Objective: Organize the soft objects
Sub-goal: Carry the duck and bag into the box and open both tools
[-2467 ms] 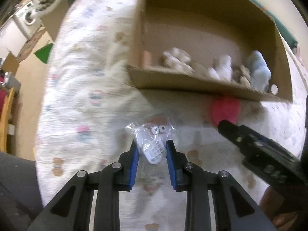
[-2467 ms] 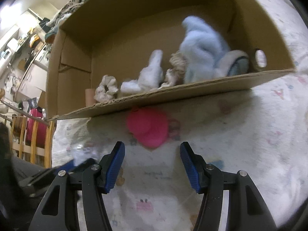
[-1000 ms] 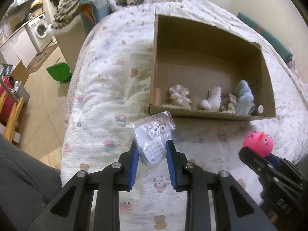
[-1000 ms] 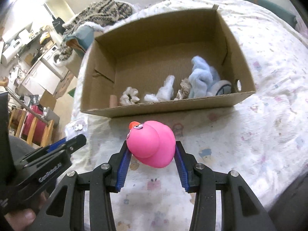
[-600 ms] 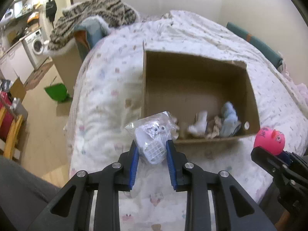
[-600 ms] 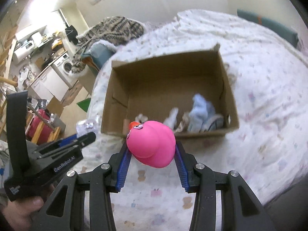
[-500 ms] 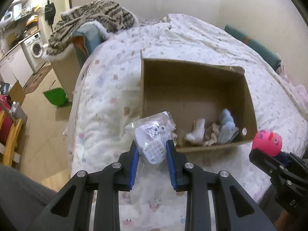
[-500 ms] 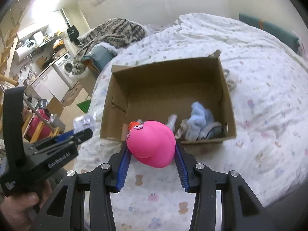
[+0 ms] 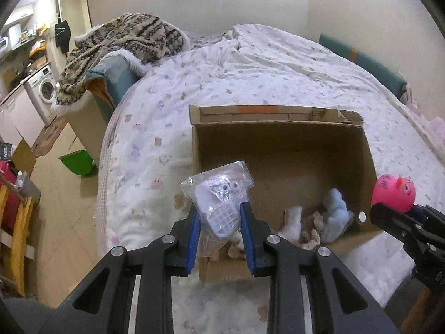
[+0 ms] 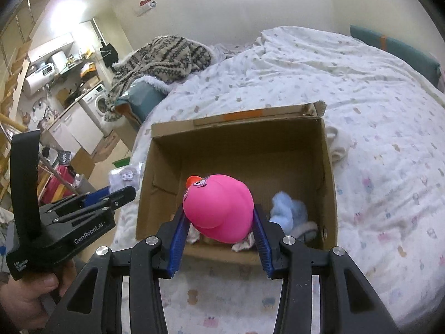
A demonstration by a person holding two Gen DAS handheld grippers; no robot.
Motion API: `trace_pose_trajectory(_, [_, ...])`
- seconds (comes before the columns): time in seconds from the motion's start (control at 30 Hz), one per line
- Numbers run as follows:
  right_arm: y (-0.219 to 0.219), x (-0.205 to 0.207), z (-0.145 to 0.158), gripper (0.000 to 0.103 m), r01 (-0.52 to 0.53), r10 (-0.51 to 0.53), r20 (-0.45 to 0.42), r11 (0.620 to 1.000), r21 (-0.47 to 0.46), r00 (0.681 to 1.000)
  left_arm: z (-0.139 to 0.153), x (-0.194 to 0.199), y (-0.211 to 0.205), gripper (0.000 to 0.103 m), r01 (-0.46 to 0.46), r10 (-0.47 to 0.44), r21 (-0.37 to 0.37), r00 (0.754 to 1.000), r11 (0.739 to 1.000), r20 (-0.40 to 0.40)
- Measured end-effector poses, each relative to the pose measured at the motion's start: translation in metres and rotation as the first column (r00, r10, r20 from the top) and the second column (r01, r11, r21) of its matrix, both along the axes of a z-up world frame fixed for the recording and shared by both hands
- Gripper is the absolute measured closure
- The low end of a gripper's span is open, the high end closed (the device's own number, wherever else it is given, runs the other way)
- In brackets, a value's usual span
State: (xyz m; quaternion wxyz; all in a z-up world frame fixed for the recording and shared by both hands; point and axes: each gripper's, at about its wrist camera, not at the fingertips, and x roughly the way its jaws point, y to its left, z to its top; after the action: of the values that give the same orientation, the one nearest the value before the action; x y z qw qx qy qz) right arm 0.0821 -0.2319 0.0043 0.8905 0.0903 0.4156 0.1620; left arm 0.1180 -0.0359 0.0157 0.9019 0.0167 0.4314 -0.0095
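Note:
My left gripper (image 9: 219, 220) is shut on a clear plastic bag with a white toy (image 9: 218, 197) and holds it above the near left corner of the open cardboard box (image 9: 278, 144). My right gripper (image 10: 219, 222) is shut on a pink rubber duck (image 10: 219, 208) and holds it above the near side of the box (image 10: 242, 144). The duck also shows at the right of the left wrist view (image 9: 395, 192). Inside the box lie a light blue plush (image 9: 335, 208) and several white and beige soft items (image 9: 303, 222). The left gripper and its bag show in the right wrist view (image 10: 125, 192).
The box stands on a bed with a patterned white cover (image 9: 264, 64). A striped knit blanket (image 9: 122, 36) lies over a teal box at the bed's far left. A green bin (image 9: 78, 162) sits on the floor. A washing machine (image 9: 41, 89) stands further left.
Both grippers have risen and moved forward over the box's near side, each carrying its object. The right gripper closed on the duck about two seconds ago.

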Motion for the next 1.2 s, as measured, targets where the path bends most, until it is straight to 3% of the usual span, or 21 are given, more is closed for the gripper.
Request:
trace_pose_trajectory(0.27, [-0.001, 0.029, -0.033, 0.056, -0.019, 0.021, -0.051, 0.999, 0.034, 0.998, -0.029, 0.017, -0.012, 0.078, 0.046, -0.046, -0.008, 0.999, 0.999, -0.001])
trace_pose_trajectory(0.37, [-0.002, 0.032, -0.05, 0.056, -0.013, 0.017, -0.083, 0.999, 0.039, 0.996, -0.05, 0.023, -0.011, 0.078, 0.04, -0.042, -0.033, 0.997, 0.999, -0.057])
trace_pose_trajectory(0.47, [0.0, 0.034, -0.064, 0.056, -0.016, 0.019, -0.116, 1.0, 0.023, 0.993, -0.058, 0.025, -0.011, 0.078, 0.051, -0.053, -0.035, 0.997, 0.998, -0.061])
trace_pose_trajectory(0.57, [0.001, 0.037, -0.071, 0.056, -0.017, 0.019, -0.138, 1.0, 0.018, 0.99, -0.06, 0.026, -0.015, 0.078, 0.059, -0.06, -0.012, 0.997, 0.998, -0.047])
trace_pose_trajectory(0.87, [-0.003, 0.046, -0.08, 0.056, -0.001, 0.007, -0.173, 0.999, 0.032, 0.985, -0.069, 0.029, -0.013, 0.077, 0.049, -0.054, -0.053, 0.995, 0.997, -0.085])
trace_pose_trajectory(1.0, [-0.006, 0.048, -0.082, 0.056, 0.006, 0.016, -0.199, 0.994, 0.107, 0.98, -0.07, 0.028, -0.014, 0.077, 0.057, -0.06, -0.046, 0.995, 0.997, -0.081])
trace_pose_trajectory(1.2, [-0.006, 0.05, -0.085, 0.056, 0.018, 0.002, -0.209, 0.995, 0.094, 0.978, -0.07, 0.027, -0.014, 0.077, 0.054, -0.058, -0.059, 0.996, 0.997, -0.072])
